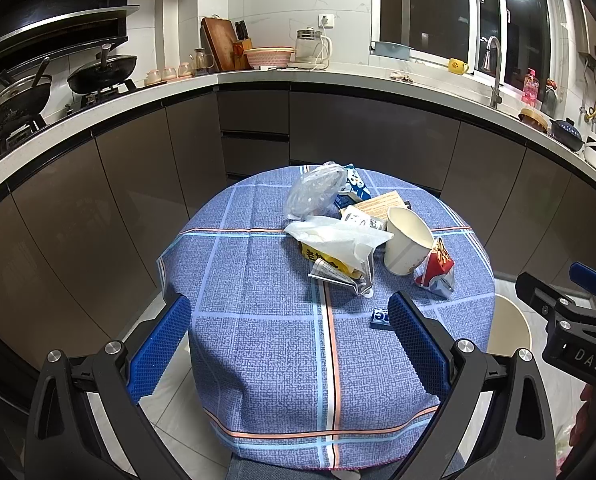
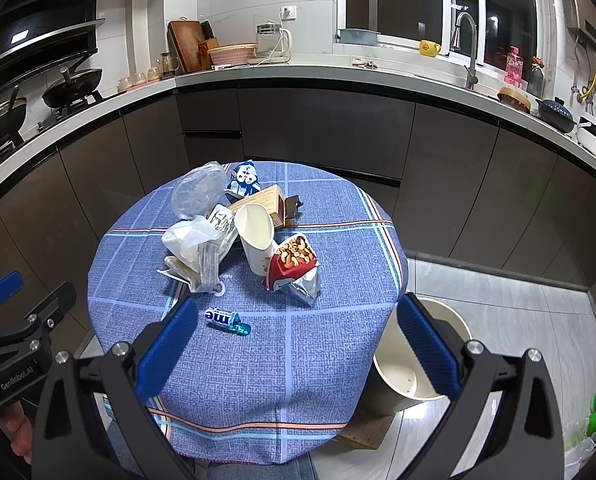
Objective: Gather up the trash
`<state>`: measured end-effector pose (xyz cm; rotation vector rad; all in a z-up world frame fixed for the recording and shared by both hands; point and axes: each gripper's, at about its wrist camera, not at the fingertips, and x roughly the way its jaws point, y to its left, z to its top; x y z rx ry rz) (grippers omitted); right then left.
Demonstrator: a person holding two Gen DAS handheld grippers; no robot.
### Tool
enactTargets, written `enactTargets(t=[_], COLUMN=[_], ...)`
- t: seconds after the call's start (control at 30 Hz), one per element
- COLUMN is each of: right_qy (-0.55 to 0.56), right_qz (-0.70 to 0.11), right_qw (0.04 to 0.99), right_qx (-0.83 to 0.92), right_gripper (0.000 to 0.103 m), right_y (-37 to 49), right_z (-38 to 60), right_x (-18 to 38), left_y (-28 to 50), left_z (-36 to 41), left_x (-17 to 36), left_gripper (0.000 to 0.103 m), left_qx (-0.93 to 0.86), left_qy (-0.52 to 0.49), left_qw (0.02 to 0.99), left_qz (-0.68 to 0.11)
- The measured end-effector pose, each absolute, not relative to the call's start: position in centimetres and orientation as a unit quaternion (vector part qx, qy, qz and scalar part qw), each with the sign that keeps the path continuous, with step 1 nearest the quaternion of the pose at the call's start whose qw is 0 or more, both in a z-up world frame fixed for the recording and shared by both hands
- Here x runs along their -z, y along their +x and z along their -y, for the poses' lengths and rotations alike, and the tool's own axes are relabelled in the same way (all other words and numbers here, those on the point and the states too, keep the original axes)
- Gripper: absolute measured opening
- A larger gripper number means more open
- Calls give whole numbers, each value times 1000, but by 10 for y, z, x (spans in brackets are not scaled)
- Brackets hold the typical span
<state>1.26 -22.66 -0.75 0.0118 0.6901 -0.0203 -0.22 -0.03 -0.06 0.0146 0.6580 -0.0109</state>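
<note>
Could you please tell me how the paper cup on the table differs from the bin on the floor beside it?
The paper cup lies tipped among the wrappers on the blue tablecloth, while the bin stands upright on the floor beside the table. The paper cup looks far smaller than the bin. The paper cup's outside bears a faint reddish print; the bin's looks plain tan. Both are round, cream inside and open-topped.

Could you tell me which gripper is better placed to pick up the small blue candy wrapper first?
Right. The candy wrapper lies just beyond the right gripper, whose jaws are open, and the bin is on its side.
</note>
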Motion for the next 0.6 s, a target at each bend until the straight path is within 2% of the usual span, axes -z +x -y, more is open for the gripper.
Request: enactTargets(t=[0.6], right_qy=[6], right_qz=[-338], right_qw=[941], right_qx=[10], right_gripper=[100], right_y=[12], right_z=[227], right_x=[8], left_y=[-1], left_z=[2], left_x=[1], left_gripper=[95], left_qx=[7], left_qy=[6], left_qw=[946], left_qz=[-325])
